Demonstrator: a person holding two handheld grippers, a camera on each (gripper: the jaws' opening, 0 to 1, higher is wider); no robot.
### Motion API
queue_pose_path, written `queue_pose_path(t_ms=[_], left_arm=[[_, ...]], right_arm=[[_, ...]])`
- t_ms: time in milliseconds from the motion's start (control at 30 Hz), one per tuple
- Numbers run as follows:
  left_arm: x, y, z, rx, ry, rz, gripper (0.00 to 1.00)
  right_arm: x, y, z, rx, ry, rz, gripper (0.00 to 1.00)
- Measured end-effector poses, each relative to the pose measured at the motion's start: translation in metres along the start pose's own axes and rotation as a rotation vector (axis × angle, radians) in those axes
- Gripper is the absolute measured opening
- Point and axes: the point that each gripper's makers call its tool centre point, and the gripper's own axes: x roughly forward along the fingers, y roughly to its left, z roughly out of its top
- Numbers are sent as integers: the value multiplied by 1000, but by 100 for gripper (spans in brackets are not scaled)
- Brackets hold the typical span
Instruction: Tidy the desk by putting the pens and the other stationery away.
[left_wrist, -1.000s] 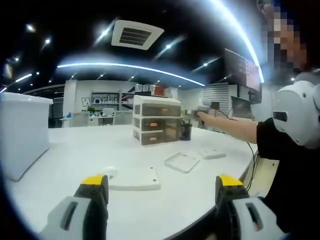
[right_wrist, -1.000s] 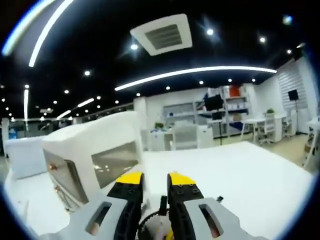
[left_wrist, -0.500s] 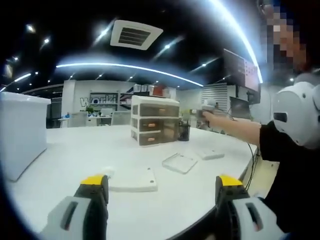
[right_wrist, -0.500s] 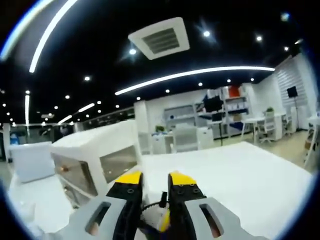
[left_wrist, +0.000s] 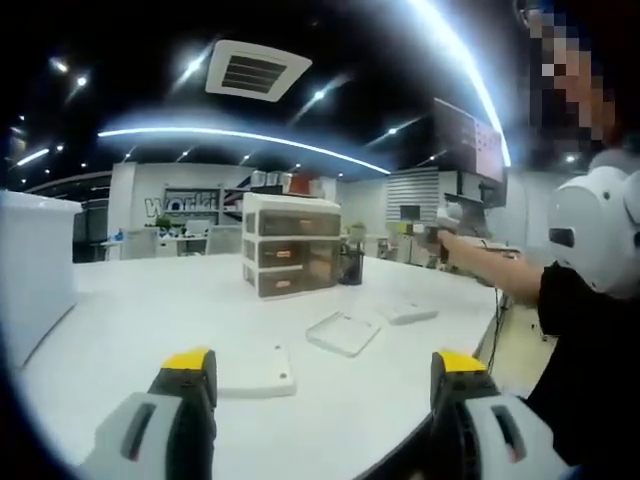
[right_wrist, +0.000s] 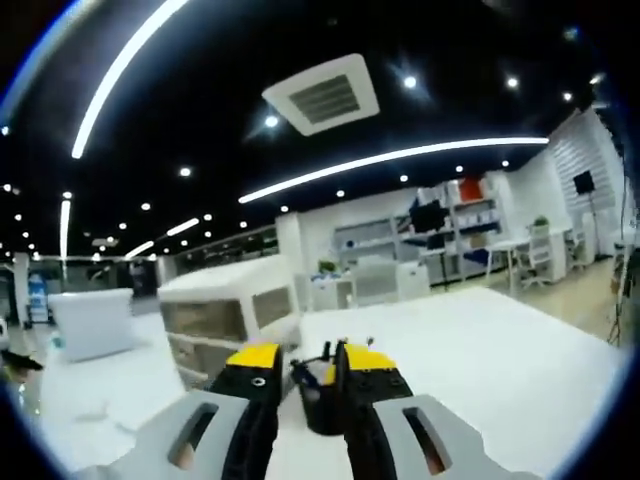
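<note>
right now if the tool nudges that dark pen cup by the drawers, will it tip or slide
The pen cup looks tall and narrow, so a high nudge would probably tip it. The desk looks smooth, so a low push likely slides it. It seems light, with pens poking out.

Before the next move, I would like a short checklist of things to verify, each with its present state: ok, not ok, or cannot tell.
1. Left gripper open and holding nothing: ok; its jaws stand wide apart above the table.
2. Right gripper free of any held item: cannot tell; its jaws are close together, with the black pen cup seen between them.
3. Pen cup upright: ok; it stands beside the drawer unit.
4. Drawers shut: ok, as far as the left gripper view shows.
5. Stationery left on the table: not ok; a white flat box, a clear lid and a small white piece remain out.
</note>
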Motion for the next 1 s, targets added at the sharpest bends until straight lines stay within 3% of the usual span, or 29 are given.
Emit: queue_pose_path(t_ms=[233, 433, 700, 900, 1000], left_arm=[[11, -11, 2, 5, -5, -38, 87], [14, -14, 2, 8, -6, -53, 87], [12, -12, 2, -7, -32, -39, 87], [14, -14, -8, -8, -11, -38, 87], [16, -16, -12, -13, -4, -44, 87]], right_arm=[[-68, 16, -18, 4, 29, 20, 31], [-119, 23, -36, 10, 43, 4, 33], [-193, 13, -52, 35, 0, -136, 32], [-225, 21, -65, 6, 37, -187, 35], [-231, 26, -69, -7, 44, -193, 35]])
